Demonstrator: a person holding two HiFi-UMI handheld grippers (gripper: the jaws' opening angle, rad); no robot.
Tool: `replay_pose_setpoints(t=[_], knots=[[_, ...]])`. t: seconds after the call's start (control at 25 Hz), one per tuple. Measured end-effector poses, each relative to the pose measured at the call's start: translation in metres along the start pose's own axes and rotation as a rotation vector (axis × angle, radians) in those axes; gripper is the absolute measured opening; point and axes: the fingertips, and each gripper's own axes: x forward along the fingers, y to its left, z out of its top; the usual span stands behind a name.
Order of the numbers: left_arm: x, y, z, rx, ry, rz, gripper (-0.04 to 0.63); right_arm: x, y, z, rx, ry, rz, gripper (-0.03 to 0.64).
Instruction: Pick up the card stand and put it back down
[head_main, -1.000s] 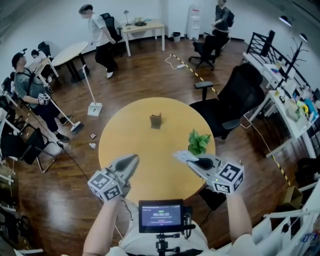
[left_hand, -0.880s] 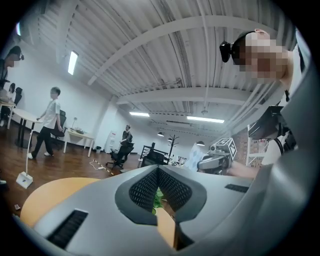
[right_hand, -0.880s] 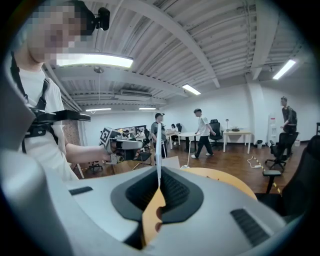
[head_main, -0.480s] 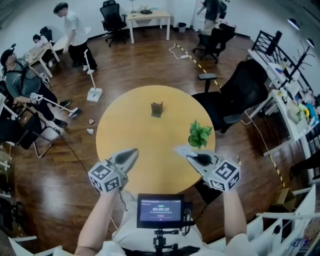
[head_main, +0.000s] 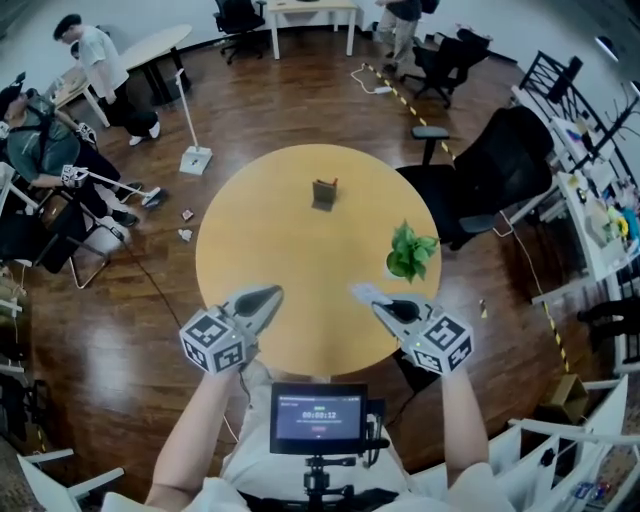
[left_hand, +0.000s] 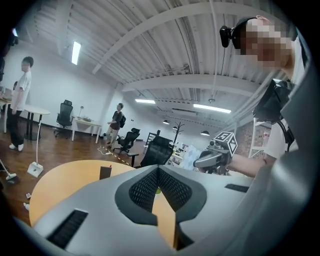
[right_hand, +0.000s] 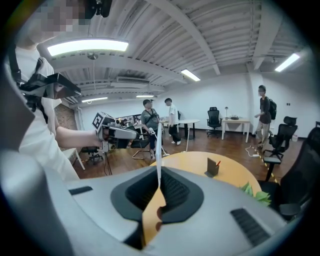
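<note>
The round, pale-yellow wooden bench (head_main: 270, 270) stands on a dark plank floor (head_main: 270, 100); a small dark card stand (head_main: 324, 194) sits upright on its far half, near the middle; a green leafy plant in a pale pot (head_main: 411, 251) stands by the right edge, well apart from the stand.

Open-plan office: swivel chairs (head_main: 500, 170), cluttered desks (head_main: 592, 200), round mtg table (head_main: 260, 260), wood floor (head_main: 280, 100), ppl around.
</note>
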Motion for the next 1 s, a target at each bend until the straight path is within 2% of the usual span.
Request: replay_pose_setpoints(t=[0.32,0.52,0.8,1.0], knots=[[-0.001,0.012,-0.028,-0.018,0.045,0.027,0.000,0.037,-0.004,-0.036,0.016,0.075,0.015,0.026],[-0.002,0.023,-0.042,-0.041,0.067,0.049,0.000,0.069,-0.012,-0.071,0.036,0.108,0.029,0.028],[0.000,0.034,-0.062,-0.078,0.093,0.062,0.000,0.118,-0.020,-0.125,0.116,0.167,0.049,0.029],[0.006,0.036,-0.066,-0.084,0.103,0.061,0.000,0.150,-0.019,-0.154,0.115,0.215,0.058,0.029]])
